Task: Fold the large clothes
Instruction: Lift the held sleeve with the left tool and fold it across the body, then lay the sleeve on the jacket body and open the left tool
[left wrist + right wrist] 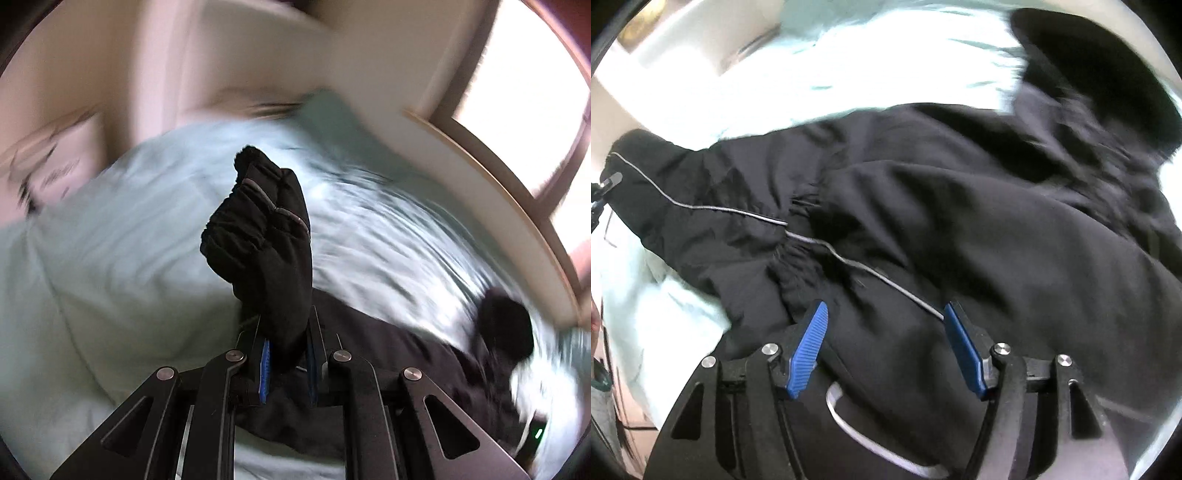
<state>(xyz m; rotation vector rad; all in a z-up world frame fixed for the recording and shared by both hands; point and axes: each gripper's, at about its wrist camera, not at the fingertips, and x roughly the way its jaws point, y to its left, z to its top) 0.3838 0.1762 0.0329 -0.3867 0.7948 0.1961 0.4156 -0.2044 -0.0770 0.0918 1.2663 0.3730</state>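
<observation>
Left wrist: left gripper [286, 363] pinching bunched cuff of black jacket [266, 236], lifted above pale green bedsheet [110, 240]

Right wrist: right gripper [884, 314] spread wide over jacket body [960, 221] lying across bedsheet [849, 66]

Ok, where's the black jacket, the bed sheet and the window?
jacket [960, 229]: right wrist view, middle of its black body.
sheet [110, 266]: left wrist view, bare pale green stretch.
window [524, 92]: left wrist view, bright pane.

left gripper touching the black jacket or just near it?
Touching. Left wrist view: the left gripper has its blue pads closed on a bunched fold of the black jacket, which stands up between them.
</observation>
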